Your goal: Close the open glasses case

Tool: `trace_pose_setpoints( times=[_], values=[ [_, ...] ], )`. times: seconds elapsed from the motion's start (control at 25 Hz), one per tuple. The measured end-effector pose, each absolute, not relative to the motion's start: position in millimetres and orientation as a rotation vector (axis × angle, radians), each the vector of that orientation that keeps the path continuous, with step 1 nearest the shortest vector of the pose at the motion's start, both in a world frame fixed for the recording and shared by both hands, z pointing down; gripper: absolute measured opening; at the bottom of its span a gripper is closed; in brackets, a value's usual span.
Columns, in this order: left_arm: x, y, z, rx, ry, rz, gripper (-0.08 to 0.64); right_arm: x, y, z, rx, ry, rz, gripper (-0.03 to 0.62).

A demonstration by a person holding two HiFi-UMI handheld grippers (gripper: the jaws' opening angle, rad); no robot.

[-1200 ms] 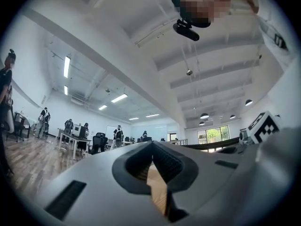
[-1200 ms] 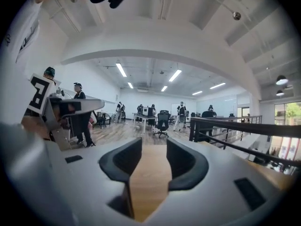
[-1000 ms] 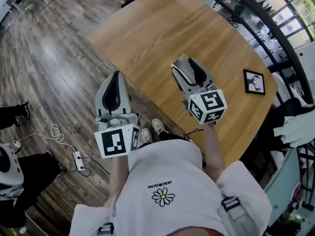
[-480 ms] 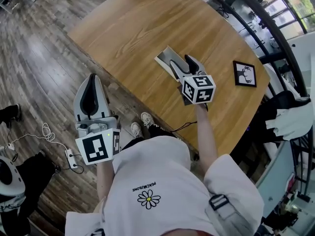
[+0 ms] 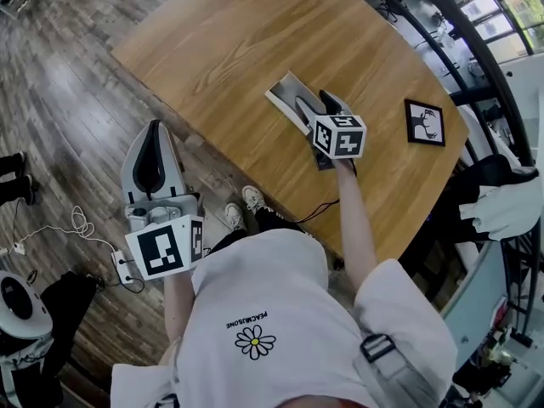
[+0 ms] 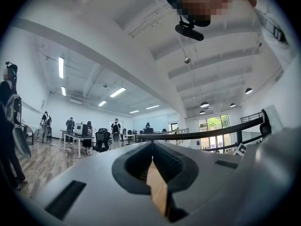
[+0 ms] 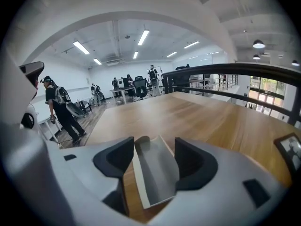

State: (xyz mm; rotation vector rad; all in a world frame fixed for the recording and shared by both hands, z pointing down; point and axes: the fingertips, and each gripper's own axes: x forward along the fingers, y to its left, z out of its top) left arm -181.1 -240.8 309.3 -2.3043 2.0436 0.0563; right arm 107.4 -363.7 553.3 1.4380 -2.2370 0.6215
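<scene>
The open glasses case (image 5: 285,94) is pale grey and lies on the wooden table (image 5: 255,32) near its front edge, lid up. My right gripper (image 5: 313,104) reaches down over it, open at its widest. In the right gripper view the case (image 7: 153,173) lies between the two dark pads (image 7: 115,159) of the right gripper (image 7: 154,147), and neither pad presses on it. My left gripper (image 5: 155,134) hangs off the table over the wooden floor, pointing level. Its jaws are shut with nothing in them; in its own view the left gripper (image 6: 151,161) shows only a thin slit.
A small black-framed picture (image 5: 423,122) lies on the table to the right of the case. A black railing (image 5: 476,49) curves behind the table. On the floor lie a power strip and cable (image 5: 127,270). People stand at desks far off (image 7: 61,109).
My right gripper has come down and forward onto the case, which now sits between its jaws. The left gripper has hardly moved.
</scene>
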Motion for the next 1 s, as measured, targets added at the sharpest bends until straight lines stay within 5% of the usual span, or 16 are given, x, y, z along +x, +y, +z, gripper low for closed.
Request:
trace_pose_setpoints(
  times=[1.0],
  values=[
    [-176,-241,311,-2.287,2.052,0.03,0.018,83,-334,569,1.301,-2.228,0.66,0.259]
  ],
)
